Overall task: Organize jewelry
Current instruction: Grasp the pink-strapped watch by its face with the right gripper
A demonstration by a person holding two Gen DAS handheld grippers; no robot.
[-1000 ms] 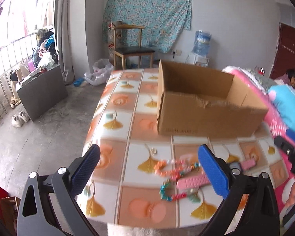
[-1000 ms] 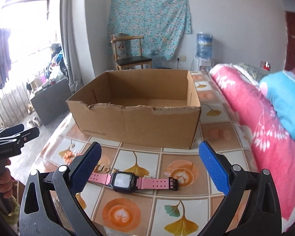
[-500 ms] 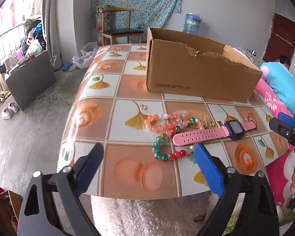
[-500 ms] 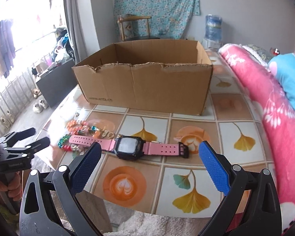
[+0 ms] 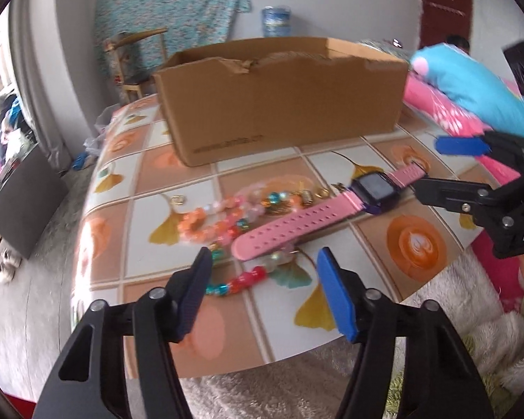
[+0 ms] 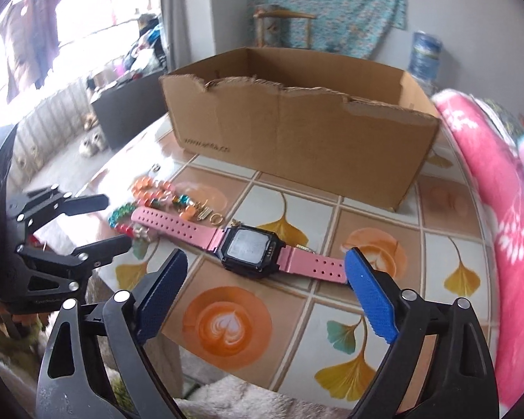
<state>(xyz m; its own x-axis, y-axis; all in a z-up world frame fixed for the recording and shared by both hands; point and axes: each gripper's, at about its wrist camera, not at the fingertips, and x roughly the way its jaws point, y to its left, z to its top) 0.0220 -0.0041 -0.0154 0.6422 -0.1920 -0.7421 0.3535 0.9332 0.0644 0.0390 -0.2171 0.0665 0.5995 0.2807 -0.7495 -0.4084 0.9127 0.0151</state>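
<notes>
Evidently poised for pickup, both closing, empty blue-padded grippers, left (image 5: 263,262) and right (image 6: 265,269), flank the pink-strapped digital watch (image 6: 249,249) before the open cardboard box (image 6: 297,122).

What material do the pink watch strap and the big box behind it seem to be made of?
Pink watch strap: probably soft rubber or silicone; matte, evenly coloured, with rows of punched holes. Big box: brown corrugated cardboard, dull finish; its top edge is torn and ragged.

Cardboard box (image 5: 279,101) interior hidden (left view); beaded bracelets (image 5: 223,216) blurred
</notes>
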